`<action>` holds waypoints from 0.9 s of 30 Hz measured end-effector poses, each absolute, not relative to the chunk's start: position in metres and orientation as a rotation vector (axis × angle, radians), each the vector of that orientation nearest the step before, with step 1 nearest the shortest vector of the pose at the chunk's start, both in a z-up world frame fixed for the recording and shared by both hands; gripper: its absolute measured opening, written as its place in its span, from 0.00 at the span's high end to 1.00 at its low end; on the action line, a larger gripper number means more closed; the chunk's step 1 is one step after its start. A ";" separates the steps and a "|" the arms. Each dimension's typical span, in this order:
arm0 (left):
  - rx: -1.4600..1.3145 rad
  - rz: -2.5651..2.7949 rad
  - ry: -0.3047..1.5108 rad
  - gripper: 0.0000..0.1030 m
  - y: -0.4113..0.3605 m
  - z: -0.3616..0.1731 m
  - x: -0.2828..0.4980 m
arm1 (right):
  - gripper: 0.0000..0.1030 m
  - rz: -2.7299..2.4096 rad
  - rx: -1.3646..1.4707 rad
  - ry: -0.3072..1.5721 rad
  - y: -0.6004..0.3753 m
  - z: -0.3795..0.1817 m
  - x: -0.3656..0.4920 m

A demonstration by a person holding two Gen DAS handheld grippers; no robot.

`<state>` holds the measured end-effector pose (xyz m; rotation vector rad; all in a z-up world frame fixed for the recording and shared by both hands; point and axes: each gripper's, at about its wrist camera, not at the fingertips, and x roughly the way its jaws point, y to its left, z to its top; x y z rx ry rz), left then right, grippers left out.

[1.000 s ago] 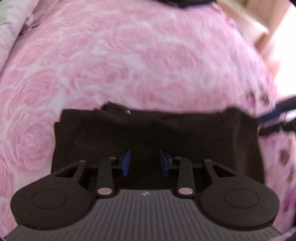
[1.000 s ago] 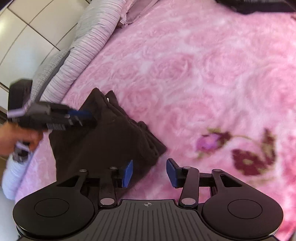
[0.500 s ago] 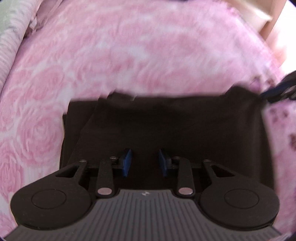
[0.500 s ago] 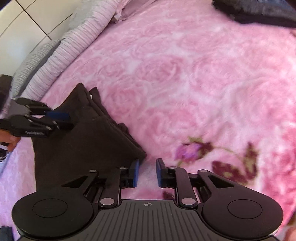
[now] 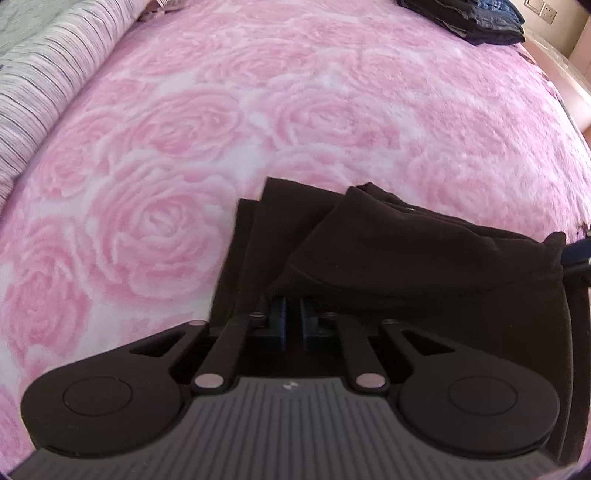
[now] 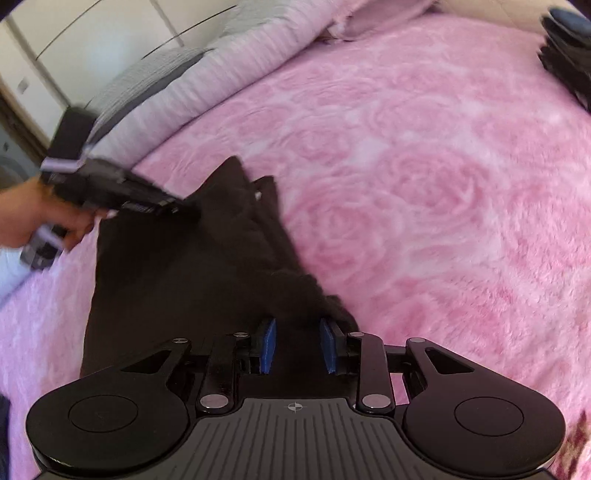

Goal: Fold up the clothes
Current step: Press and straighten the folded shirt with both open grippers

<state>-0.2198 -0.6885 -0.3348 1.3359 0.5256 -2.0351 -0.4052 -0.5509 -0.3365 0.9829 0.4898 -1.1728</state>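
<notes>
A dark brown folded garment lies on the pink rose blanket. My left gripper is closing, and its blue pads pinch the near edge, which tents up over the fingertips. In the right wrist view the left gripper holds the garment at its far left corner, which is lifted into a peak. My right gripper is opening, its pads apart with the fuzzy near corner of the cloth between them. In the left wrist view, the right gripper sits at the cloth's bunched right corner.
A striped pillow runs along the bed's left side. A stack of folded dark clothes sits at the far end of the bed. A hand holds the left gripper. A white wardrobe stands behind the pillow.
The left jaws have come together on the garment's edge and raised a fold. The right gripper has slid left from the blanket onto the garment's corner, and its jaws have widened.
</notes>
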 end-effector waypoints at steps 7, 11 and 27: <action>1.330 -2.085 0.400 0.70 -0.641 -0.296 -0.198 | 0.70 -1.201 0.861 0.521 -0.525 -0.293 -0.381; 1.479 -2.107 0.357 0.68 -0.619 -0.317 -0.198 | 0.70 -1.086 0.800 0.545 -0.541 -0.304 -0.351; 1.329 -2.006 0.301 0.67 -0.625 -0.326 -0.122 | 0.83 -1.244 0.746 0.679 -0.537 -0.304 -0.337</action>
